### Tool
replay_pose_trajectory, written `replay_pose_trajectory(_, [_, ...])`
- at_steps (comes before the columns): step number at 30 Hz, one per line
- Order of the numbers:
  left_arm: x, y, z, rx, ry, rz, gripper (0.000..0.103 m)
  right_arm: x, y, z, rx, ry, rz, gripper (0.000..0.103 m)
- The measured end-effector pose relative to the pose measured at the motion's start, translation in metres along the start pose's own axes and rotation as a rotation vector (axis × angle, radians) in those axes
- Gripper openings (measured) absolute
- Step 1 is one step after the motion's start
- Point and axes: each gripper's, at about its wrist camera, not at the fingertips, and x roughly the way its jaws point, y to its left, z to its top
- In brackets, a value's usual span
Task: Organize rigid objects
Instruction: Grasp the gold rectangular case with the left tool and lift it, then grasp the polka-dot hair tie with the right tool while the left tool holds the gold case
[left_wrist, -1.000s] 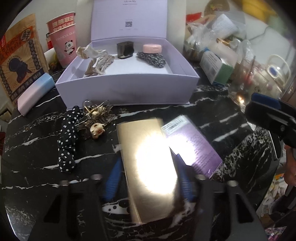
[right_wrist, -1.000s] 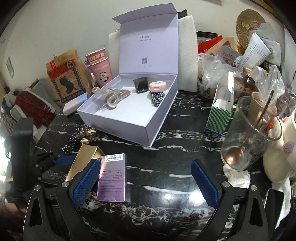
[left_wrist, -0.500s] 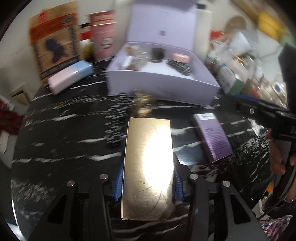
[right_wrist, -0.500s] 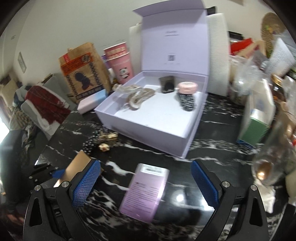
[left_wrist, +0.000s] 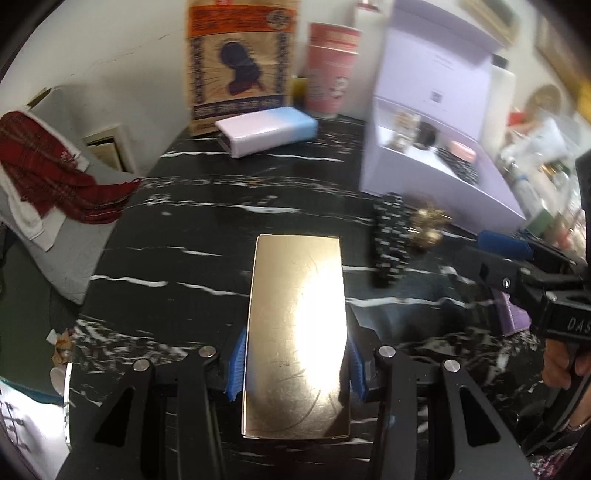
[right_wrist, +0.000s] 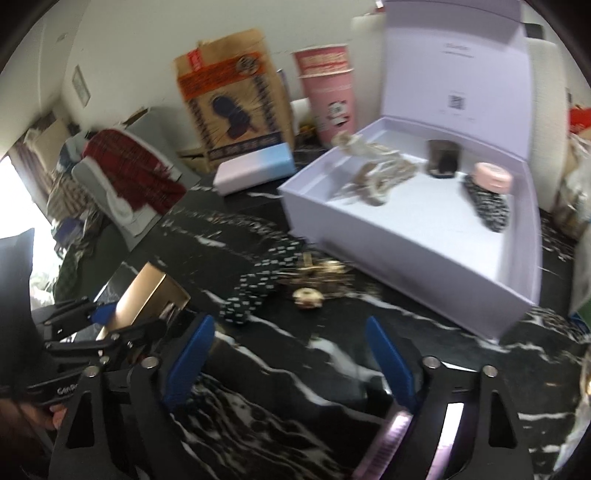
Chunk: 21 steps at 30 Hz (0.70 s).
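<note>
Left wrist view shows the gold box (left_wrist: 295, 332) clamped between the blue pads of the left gripper (left_wrist: 295, 365); the fingers (left_wrist: 236, 363) press on both long sides of it, so they are only partly open, as wide as the box. The box is held over the black marble desk (left_wrist: 207, 206), with strong glare on its top face. To the right of it lie a black dotted hair tie (left_wrist: 389, 240) and a small heap of golden hair clips (left_wrist: 428, 227), touching each other. Behind them stands the open lilac box (left_wrist: 436, 184), with small things inside that are blurred here. A pink and blue case (left_wrist: 266, 131) lies further back, in front of a brown paper bag (left_wrist: 238, 62) and pink paper cups (left_wrist: 332, 70).

In the right wrist view the right gripper (right_wrist: 291, 365) is closing, its fingers (right_wrist: 190, 360) wide apart over the bare desk, with nothing pressed between the pads. A purple box (right_wrist: 388, 446) is seen low at the right finger; I cannot tell if it touches. The lilac box (right_wrist: 406, 258) holds pale hair claws (right_wrist: 373, 173), a dark clip (right_wrist: 443, 160) and a pink round tin (right_wrist: 493, 177).
</note>
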Motion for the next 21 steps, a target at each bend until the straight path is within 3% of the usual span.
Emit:
replay_pose_trajectory(3, [0.000,0.012,0.000,-0.022,-0.011,0.022,0.044,0.014,0.012,0.002,-0.008,0.045,0.052,0.064])
replay_pose_trajectory(5, [0.001,0.018,0.000,-0.033,-0.011,0.027,0.044,0.022,0.019,0.004,-0.008,0.060,0.074,0.064])
replay_pose_trajectory(9, [0.002,0.027,-0.001,-0.066,-0.006,0.003,0.044,0.038,0.031,0.009,-0.027,0.065,0.021,0.064])
replay_pose_trajectory(17, [0.006,0.033,-0.004,-0.083,0.007,0.000,0.044,0.065,0.039,0.014,-0.020,0.112,-0.061,0.043])
replay_pose_trajectory(21, [0.010,0.033,-0.004,-0.090,0.021,-0.008,0.044,0.064,0.038,0.014,-0.038,0.110,-0.081,0.025])
